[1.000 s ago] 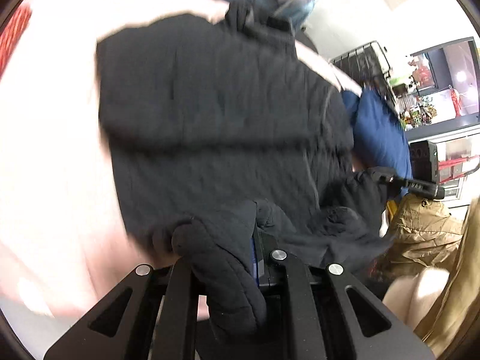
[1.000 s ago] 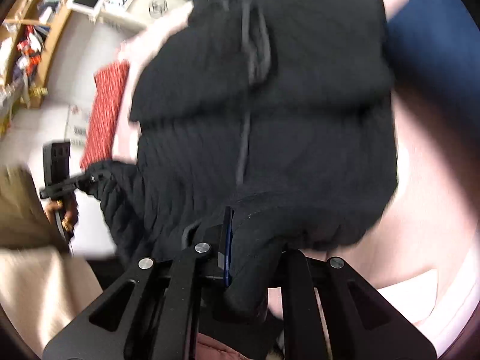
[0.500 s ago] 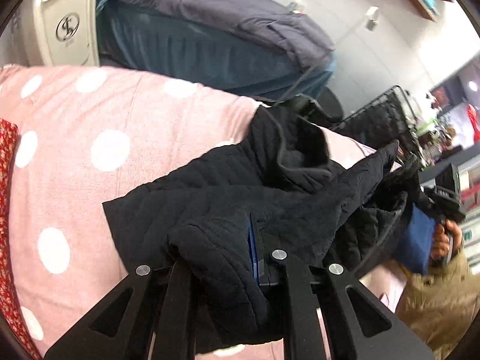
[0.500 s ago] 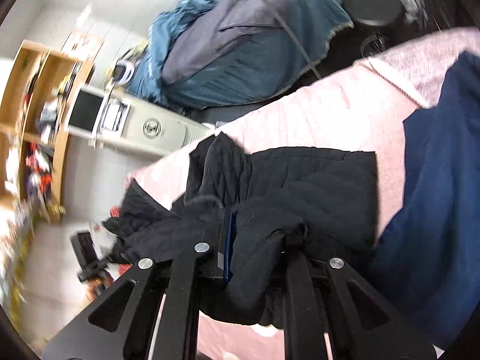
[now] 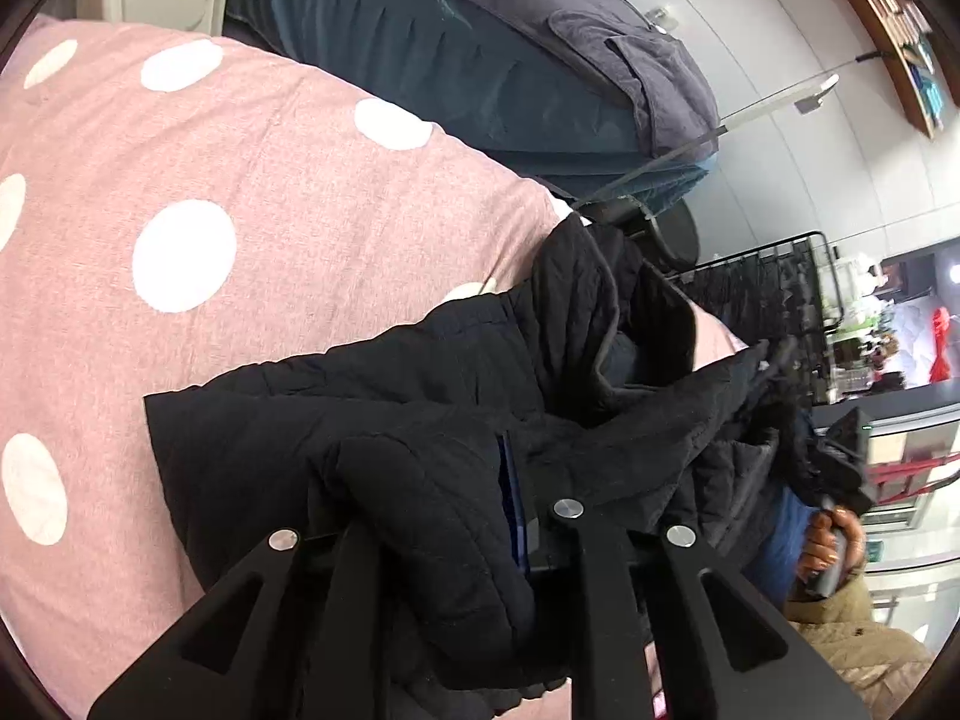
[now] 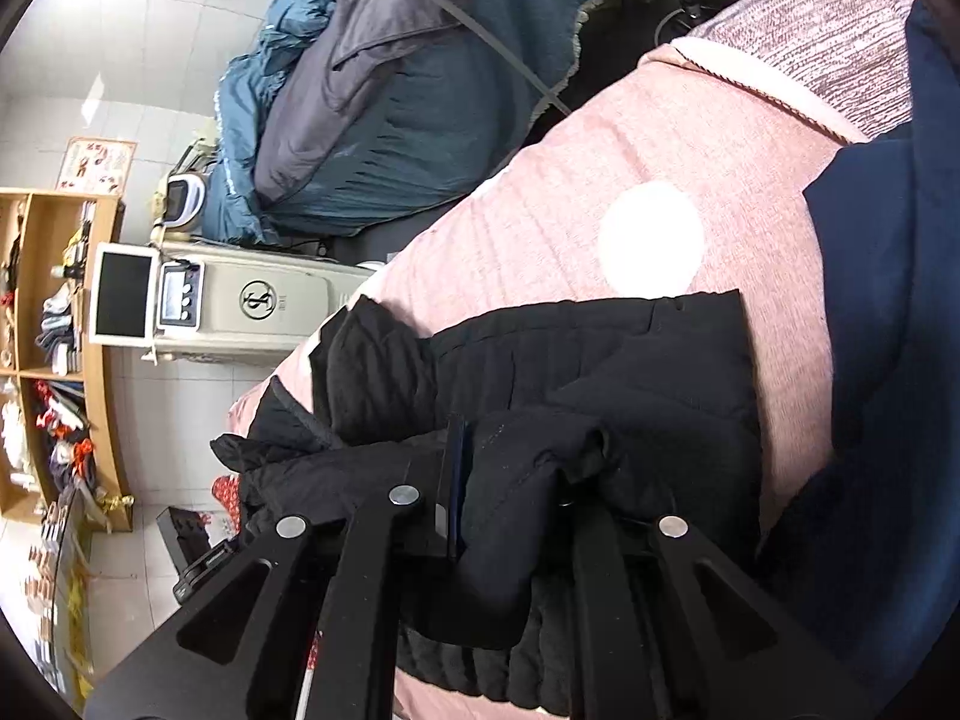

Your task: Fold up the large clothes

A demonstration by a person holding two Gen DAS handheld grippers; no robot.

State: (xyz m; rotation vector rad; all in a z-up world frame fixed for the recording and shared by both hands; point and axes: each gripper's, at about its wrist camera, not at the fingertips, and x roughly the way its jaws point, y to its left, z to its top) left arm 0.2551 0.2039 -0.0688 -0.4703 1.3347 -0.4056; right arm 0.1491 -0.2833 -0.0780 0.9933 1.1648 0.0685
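Black quilted jacket [image 5: 432, 420] lies folded over on a pink bed cover with white dots [image 5: 240, 192], its near edge bunched in both tools. Beyond the bed's far side a blue-grey heap of bedding [image 6: 384, 90] sits against a pale tiled wall, with a wooden shelf unit [image 6: 48, 324] at left. A navy garment [image 6: 888, 360] lies right of the jacket. The left tool [image 5: 510, 516] has just been opening slightly but pinches jacket cloth; the right tool [image 6: 510, 504] is clamped narrow on the hem.

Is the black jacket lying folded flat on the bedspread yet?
Not yet. The black jacket is doubled over but bunched, with both grippers clamped on its near edge above the pink dotted bedspread.
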